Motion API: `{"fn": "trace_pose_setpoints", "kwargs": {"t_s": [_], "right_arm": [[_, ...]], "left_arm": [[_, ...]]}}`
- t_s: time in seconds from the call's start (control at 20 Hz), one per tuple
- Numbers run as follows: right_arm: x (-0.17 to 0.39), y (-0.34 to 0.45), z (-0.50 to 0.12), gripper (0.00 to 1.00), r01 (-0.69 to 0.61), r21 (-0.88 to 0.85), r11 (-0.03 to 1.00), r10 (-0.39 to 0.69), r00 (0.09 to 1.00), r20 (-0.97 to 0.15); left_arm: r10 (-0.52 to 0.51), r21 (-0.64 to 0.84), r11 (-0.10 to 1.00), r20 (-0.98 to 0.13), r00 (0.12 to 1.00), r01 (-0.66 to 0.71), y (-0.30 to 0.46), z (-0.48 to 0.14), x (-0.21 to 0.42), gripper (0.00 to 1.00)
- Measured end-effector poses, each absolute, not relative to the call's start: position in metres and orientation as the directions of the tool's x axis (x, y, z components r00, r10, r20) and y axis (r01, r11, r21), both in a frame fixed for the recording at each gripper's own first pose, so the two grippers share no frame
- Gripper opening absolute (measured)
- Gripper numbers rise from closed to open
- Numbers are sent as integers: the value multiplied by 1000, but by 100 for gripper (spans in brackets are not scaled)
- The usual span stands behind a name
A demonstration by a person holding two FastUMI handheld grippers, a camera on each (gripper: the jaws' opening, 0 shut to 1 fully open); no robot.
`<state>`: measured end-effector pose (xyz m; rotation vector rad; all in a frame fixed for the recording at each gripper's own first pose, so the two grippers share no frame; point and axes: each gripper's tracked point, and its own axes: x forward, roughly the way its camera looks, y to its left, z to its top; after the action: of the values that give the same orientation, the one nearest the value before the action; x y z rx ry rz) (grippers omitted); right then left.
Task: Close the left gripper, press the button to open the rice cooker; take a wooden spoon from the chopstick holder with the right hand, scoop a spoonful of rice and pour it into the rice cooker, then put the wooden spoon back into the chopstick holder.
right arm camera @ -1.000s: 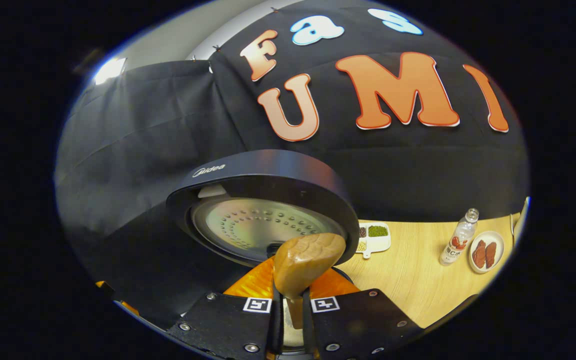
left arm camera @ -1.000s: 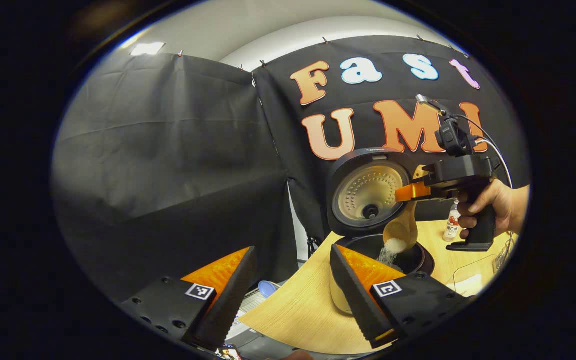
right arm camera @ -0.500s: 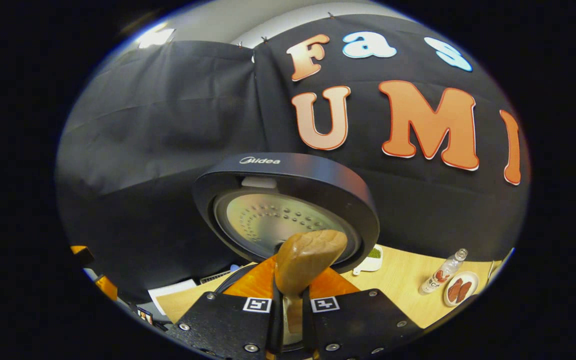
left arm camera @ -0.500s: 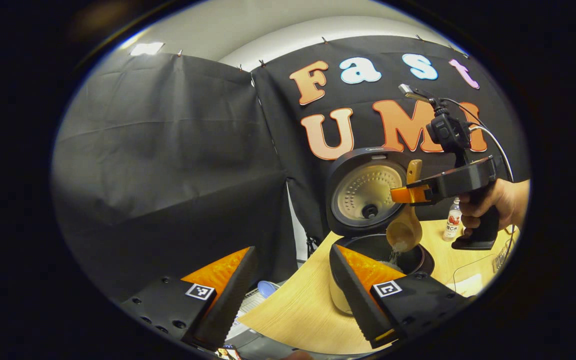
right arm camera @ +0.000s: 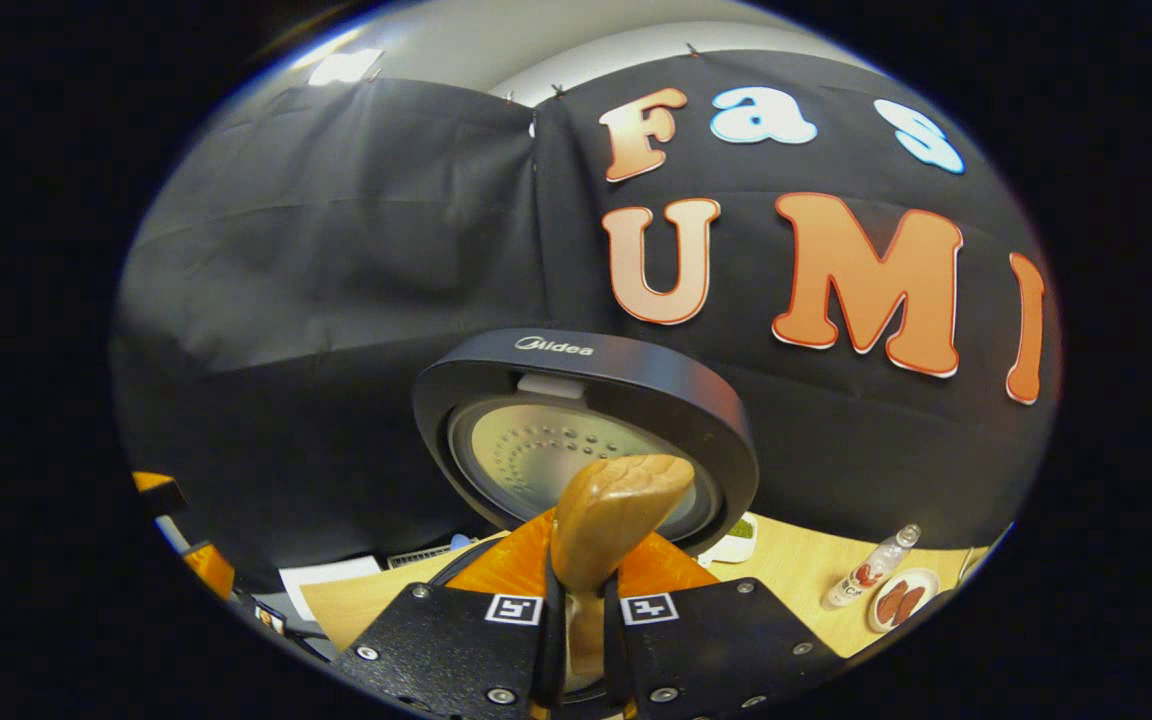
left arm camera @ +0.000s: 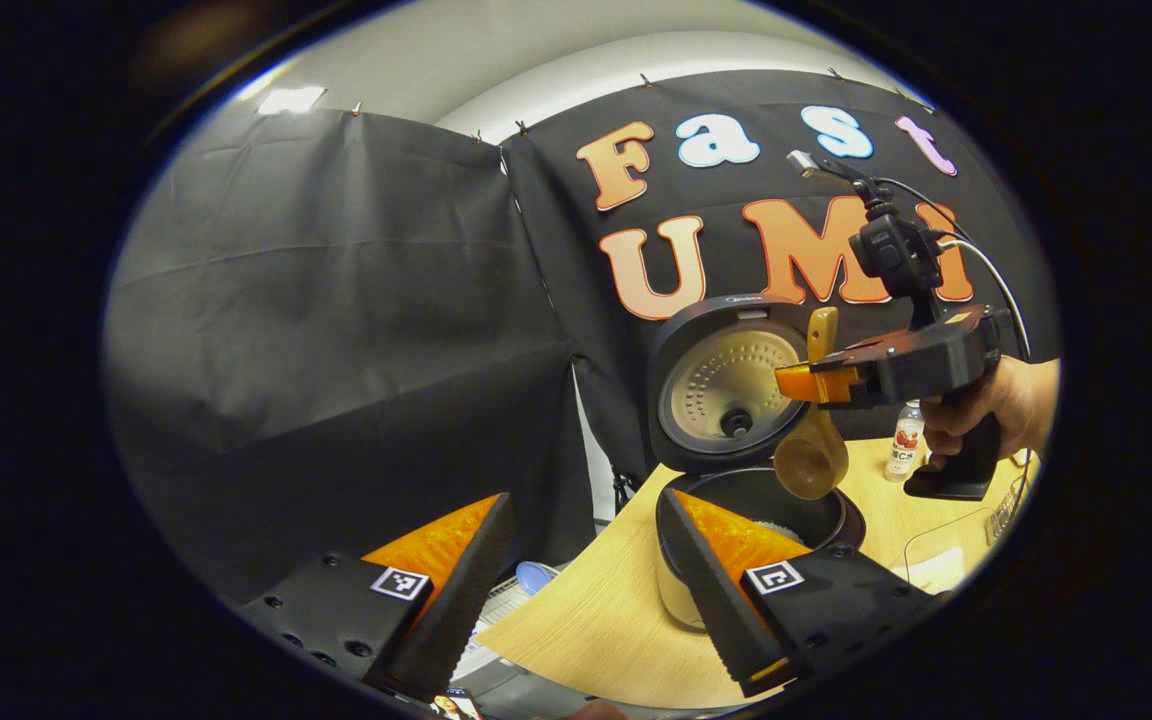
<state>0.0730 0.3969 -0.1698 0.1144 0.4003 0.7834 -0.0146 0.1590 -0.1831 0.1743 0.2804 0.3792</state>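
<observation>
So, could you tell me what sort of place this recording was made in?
Most likely a staged kitchen counter in a recording booth: black cloth hangs as the walls, and a wooden table carries an open rice cooker, a drink bottle and a small plate of food.

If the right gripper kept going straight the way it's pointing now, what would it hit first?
Most likely the raised lid of the rice cooker: in the right gripper view it stands straight ahead of the right gripper, just past the wooden spoon it holds. Depth is hard to judge, and the spoon's end would touch first.
</observation>
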Motion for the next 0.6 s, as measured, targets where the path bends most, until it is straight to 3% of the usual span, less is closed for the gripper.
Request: {"fn": "trace_pose_setpoints", "kwargs": {"t_s": [0.35,0.55,0.6], "right_arm": [[87,336,-172,14,-433,611,663,709,626,-325],[90,272,-184,14,-270,727,631,677,649,-347],[93,253,-193,10,-232,741,630,660,663,-354]], "left_arm": [[359,223,924,-226,906,-311,137,-177,-9,92],[328,223,934,-229,916,-279,115,-175,-5,92],[320,221,937,-229,919,-271,109,-174,-3,92]]}}
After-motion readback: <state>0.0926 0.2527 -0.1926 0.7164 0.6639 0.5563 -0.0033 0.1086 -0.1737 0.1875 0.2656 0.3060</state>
